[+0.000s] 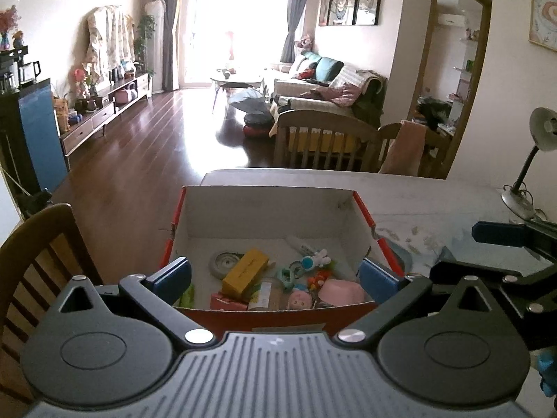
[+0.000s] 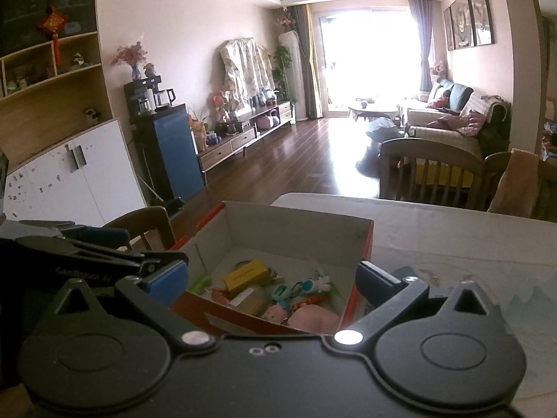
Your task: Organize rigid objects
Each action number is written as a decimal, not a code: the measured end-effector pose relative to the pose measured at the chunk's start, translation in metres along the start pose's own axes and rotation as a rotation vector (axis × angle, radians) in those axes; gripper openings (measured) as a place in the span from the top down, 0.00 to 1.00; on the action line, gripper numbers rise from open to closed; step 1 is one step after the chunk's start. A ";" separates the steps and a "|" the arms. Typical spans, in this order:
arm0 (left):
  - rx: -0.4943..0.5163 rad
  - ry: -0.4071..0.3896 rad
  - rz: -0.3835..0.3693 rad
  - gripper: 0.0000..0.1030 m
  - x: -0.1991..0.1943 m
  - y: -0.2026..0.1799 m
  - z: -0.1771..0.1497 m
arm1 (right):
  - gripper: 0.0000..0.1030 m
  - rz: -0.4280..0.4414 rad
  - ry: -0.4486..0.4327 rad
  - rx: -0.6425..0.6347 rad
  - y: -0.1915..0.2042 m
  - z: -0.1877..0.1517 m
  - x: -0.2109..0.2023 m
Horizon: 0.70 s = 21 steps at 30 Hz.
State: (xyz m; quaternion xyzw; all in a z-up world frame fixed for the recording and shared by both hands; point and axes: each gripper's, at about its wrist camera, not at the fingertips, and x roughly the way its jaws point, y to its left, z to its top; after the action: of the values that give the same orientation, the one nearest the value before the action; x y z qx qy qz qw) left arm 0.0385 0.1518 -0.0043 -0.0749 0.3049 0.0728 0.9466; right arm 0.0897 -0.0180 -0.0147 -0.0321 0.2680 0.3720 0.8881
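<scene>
Both spread wide and empty: left claw (image 1: 275, 275), right claw (image 2: 273, 278). Just ahead and below, box (image 1: 264, 209) on tabletop (image 1: 452, 202), holding yellow block (image 1: 245, 273), pink cup (image 1: 339, 291), small toys. Sorting seemingly done or between items; next, find anything loose outside.

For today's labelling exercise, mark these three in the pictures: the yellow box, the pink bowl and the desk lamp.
yellow box (image 1: 245, 272), left wrist view, on its top face.
pink bowl (image 1: 341, 291), left wrist view, on its upturned base.
desk lamp (image 1: 543, 128), left wrist view, on its shade.
</scene>
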 end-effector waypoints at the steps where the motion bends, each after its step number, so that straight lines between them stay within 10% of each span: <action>1: 0.005 -0.007 0.003 0.00 -0.003 -0.001 -0.001 | 0.00 0.000 -0.004 -0.003 0.001 0.000 -0.002; 21: -0.006 0.010 0.033 0.00 -0.023 -0.004 -0.006 | 0.00 -0.031 -0.018 0.008 0.010 -0.002 -0.015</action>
State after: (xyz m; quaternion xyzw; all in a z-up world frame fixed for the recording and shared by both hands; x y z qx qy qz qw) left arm 0.0176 0.1448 0.0053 -0.0729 0.3104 0.0887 0.9436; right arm 0.0734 -0.0207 -0.0081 -0.0294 0.2611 0.3575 0.8962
